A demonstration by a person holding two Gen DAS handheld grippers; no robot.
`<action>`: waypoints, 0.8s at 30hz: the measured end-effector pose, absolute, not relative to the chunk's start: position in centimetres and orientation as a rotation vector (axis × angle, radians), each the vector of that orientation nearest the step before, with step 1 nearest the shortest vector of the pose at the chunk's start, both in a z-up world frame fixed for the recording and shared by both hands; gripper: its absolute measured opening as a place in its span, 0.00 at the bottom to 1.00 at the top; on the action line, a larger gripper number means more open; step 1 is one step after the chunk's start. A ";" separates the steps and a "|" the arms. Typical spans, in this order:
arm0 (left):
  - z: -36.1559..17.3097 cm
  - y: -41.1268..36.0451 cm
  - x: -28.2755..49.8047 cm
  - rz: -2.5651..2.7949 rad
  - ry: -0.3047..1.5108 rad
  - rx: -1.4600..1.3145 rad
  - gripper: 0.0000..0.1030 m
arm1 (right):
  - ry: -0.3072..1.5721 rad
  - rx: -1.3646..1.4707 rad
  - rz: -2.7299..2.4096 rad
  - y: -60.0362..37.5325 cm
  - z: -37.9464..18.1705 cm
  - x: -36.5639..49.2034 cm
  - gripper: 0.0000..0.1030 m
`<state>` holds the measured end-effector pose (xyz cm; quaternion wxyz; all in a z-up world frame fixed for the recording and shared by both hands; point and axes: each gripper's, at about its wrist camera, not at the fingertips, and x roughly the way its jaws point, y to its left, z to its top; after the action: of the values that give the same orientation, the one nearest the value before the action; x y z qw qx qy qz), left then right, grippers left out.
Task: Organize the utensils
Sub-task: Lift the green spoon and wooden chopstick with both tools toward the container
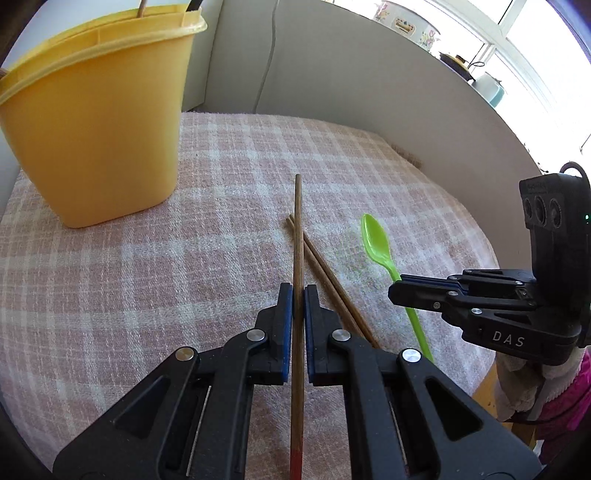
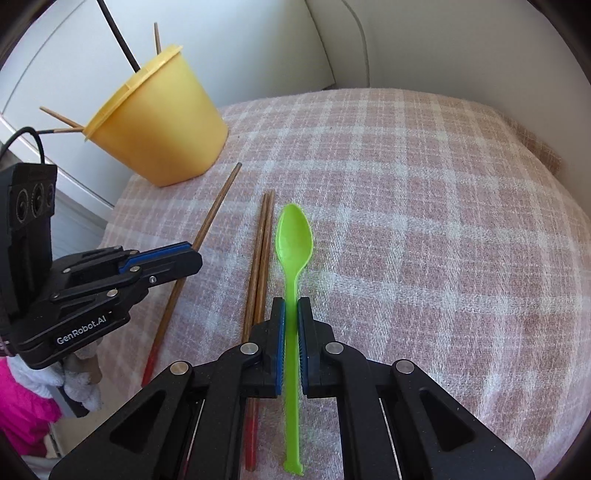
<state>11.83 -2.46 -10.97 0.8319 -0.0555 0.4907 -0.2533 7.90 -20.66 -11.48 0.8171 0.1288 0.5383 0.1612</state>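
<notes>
My left gripper is shut on a brown wooden chopstick with a red end, held just above the cloth; it shows at the left of the right wrist view. My right gripper is shut on the handle of a green plastic spoon, bowl pointing away; this gripper also appears in the left wrist view. Two more chopsticks lie side by side on the cloth between the grippers. A yellow utensil holder stands at the far left, with several sticks in it.
A pink and white checked cloth covers the table. White walls stand behind it. A window sill with pots is at the far right. Pink fabric hangs off the table's near left edge.
</notes>
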 end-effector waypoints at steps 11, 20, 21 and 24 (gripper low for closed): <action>-5.1 1.4 9.5 -0.532 0.832 -0.160 0.04 | 0.927 0.220 0.297 -20.9 -6.4 5.6 0.05; -0.4 3.2 9.5 -0.523 0.709 -0.161 0.04 | 0.778 0.175 0.311 -17.9 -2.5 5.4 0.05; 0.2 3.6 9.6 -0.522 0.695 -0.159 0.04 | 0.762 0.178 0.317 -17.6 -2.1 5.5 0.05; 1.8 4.8 10.1 -0.513 0.653 -0.150 0.04 | 0.722 0.167 0.322 -16.6 -0.9 5.5 0.05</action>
<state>10.08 4.76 1.83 0.9123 -0.0726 0.3168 -0.2492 5.53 -16.61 -0.93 0.9195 0.0812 0.3514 0.1566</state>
